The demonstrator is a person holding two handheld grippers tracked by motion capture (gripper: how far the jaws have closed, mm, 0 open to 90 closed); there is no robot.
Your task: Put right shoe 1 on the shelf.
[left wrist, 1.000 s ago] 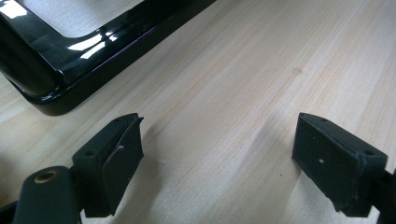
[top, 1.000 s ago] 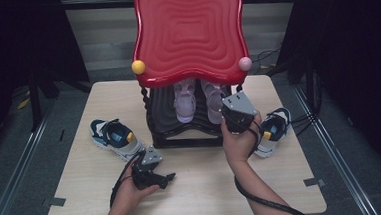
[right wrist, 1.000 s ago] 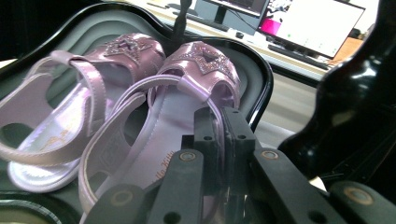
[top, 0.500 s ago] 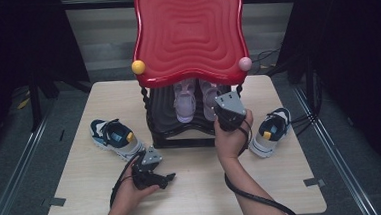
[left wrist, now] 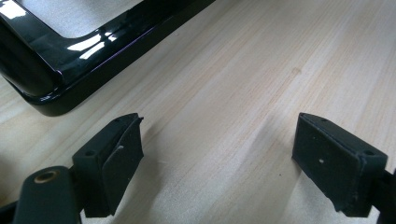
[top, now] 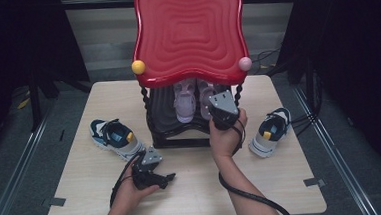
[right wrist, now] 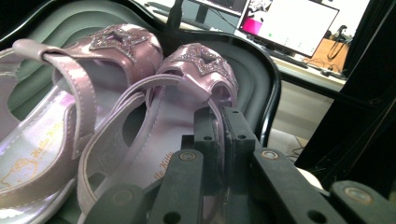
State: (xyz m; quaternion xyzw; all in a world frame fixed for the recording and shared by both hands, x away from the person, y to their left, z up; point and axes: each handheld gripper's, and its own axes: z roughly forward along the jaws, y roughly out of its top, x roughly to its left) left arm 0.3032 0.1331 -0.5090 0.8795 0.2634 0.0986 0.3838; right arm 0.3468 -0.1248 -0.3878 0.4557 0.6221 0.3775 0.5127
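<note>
Lilac patent sandal (right wrist: 154, 140) lies on the black shoe rack's (top: 175, 138) lower shelf, toe pointing away from me; my right hand-held gripper (right wrist: 215, 135) pinches its heel strap. My left hand-held gripper (left wrist: 219, 163) rests spread on the desk (left wrist: 243, 84).

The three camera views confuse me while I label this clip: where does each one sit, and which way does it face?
High view: above the person's side, looking forward and down on the table; forearms, left gripper, right gripper.
Left gripper view: rides that gripper, facing tabletop and rack base between open jaws.
Right gripper view: looks along shut jaws clamping the right pink sandal strap.
Shared: high and right gripper views both show the sandals on the red-topped rack.
</note>
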